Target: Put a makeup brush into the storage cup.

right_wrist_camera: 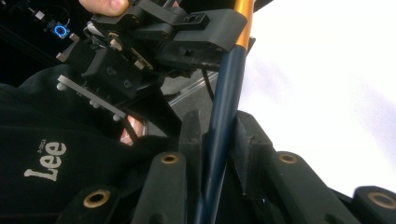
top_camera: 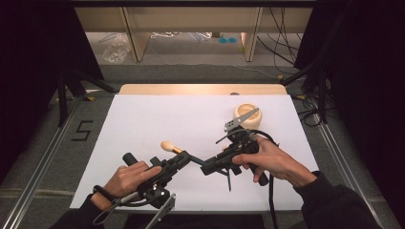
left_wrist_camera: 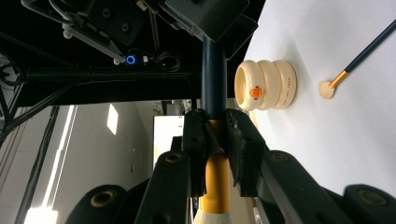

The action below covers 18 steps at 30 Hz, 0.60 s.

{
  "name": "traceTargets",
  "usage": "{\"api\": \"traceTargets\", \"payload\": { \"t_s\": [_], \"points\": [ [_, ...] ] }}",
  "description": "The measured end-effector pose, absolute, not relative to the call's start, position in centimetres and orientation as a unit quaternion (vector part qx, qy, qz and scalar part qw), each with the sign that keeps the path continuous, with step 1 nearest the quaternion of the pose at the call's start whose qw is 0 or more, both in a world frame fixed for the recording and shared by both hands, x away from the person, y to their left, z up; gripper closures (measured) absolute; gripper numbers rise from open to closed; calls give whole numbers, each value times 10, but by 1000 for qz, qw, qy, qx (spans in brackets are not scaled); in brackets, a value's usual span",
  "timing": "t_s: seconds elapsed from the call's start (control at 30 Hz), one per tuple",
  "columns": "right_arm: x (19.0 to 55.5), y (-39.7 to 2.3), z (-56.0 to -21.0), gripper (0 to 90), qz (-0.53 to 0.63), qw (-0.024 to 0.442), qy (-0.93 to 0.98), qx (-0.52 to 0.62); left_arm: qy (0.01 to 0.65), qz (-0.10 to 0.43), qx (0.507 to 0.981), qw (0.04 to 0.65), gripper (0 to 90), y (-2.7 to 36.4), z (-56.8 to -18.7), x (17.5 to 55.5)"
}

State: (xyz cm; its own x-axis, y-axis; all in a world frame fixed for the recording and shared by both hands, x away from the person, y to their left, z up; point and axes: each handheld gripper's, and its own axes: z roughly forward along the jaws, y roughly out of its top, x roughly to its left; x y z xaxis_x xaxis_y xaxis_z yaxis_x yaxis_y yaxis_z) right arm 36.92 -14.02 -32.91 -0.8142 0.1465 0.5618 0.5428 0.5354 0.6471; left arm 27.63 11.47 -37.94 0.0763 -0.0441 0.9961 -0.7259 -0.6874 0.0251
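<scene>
Brush [top_camera: 191, 159] held up over the white table [top_camera: 143, 124], near the cream cup [top_camera: 246, 114]. Left gripper [left_wrist_camera: 215, 126] closed tight on the gold band by the soft hairs. Right gripper [right_wrist_camera: 218, 126] closed nearly all the way on the blue stick. Possible trouble: pulling or twisting with both holds tight, bending the stick or popping the head loose. Or letting go on one side too soon, tipping and dropping it.

Right gripper [right_wrist_camera: 217, 140] closed on the dark blue handle of a brush [right_wrist_camera: 224, 116], pads pressing from both sides. Farther up the handle, left gripper [right_wrist_camera: 187, 28] clamped at the gold band. Left of the jaws, a dark garment with white lettering [right_wrist_camera: 44, 168]. Right of them, white table sheet [right_wrist_camera: 327, 93].
</scene>
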Motion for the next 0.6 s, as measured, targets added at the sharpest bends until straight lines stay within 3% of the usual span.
{"api": "traceTargets", "payload": {
  "t_s": [0.6],
  "points": [
    [370, -143, -332, 810, -427, 218, -850, -220, -299, 626, 671, 261, 781, 113, -381, 275]
  ]
}}
